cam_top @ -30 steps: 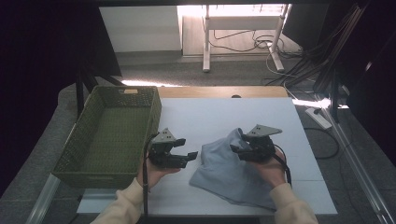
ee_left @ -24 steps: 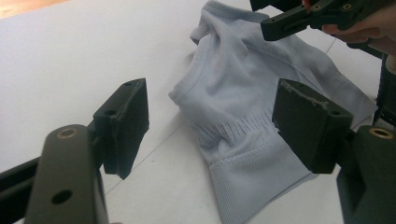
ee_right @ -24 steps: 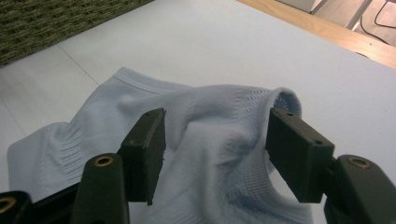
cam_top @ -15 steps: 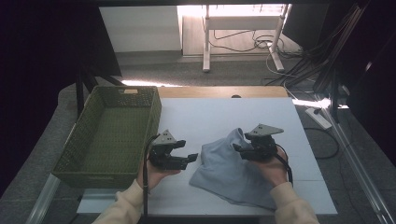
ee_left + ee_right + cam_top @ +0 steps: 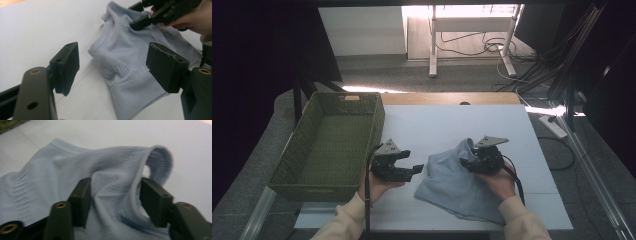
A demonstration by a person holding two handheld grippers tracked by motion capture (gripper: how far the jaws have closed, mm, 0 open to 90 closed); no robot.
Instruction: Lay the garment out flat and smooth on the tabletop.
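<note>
Now | pale blue ribbed garment (image 5: 459, 182) (rumpled, one fold raised) | right gripper (image 5: 113, 202) closing round fold | left gripper (image 5: 112, 67) spread

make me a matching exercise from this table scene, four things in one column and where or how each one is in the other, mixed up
Things:
1. green basket
2. pale blue garment
3. left gripper
4. right gripper

Places or states:
A. jaws on either side of a raised fold of cloth, just been closing
B. on the left of the table, nothing in it
C. crumpled on the white table top, between the two hands
D. jaws open with nothing between them, just left of the cloth

Pairs: 1-B, 2-C, 3-D, 4-A
</note>
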